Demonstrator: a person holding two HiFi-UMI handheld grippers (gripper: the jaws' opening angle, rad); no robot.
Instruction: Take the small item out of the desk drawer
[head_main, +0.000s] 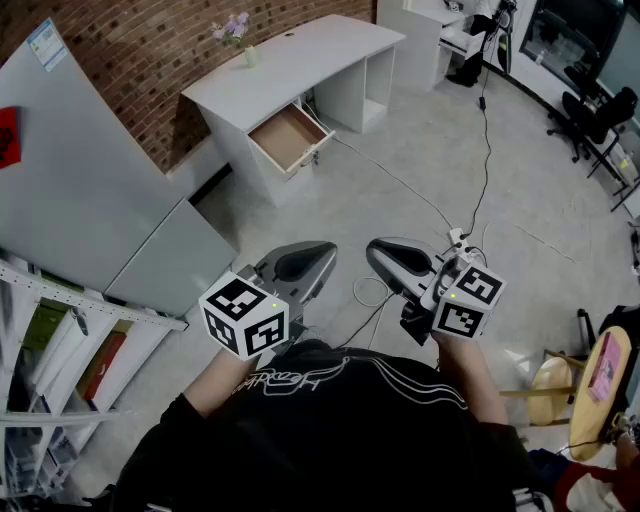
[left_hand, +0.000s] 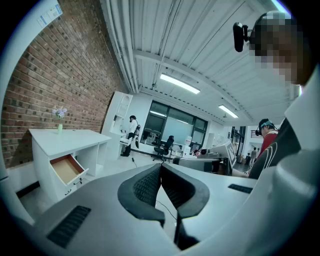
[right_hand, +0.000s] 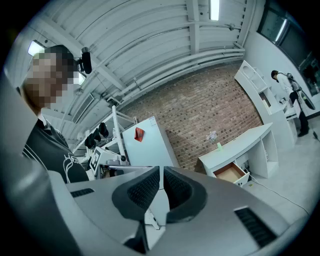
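Note:
The white desk (head_main: 300, 55) stands far off by the brick wall, its wooden drawer (head_main: 289, 136) pulled open. The drawer's brown inside shows no small item from here. Both grippers are held close to the person's body, well short of the desk. My left gripper (head_main: 310, 262) is shut with nothing between its pads (left_hand: 150, 185). My right gripper (head_main: 392, 258) is also shut and empty, fingertips (right_hand: 177, 187) together. The open drawer (left_hand: 67, 169) shows low at the left in the left gripper view, and the same drawer (right_hand: 231, 173) at the right in the right gripper view.
A small vase of flowers (head_main: 240, 38) stands on the desk. A cable (head_main: 430, 200) runs across the grey floor between me and the desk. A white cabinet (head_main: 90, 200) and shelving (head_main: 60, 350) are at left, a round stool (head_main: 560, 385) at right. A person (left_hand: 131, 132) stands far back.

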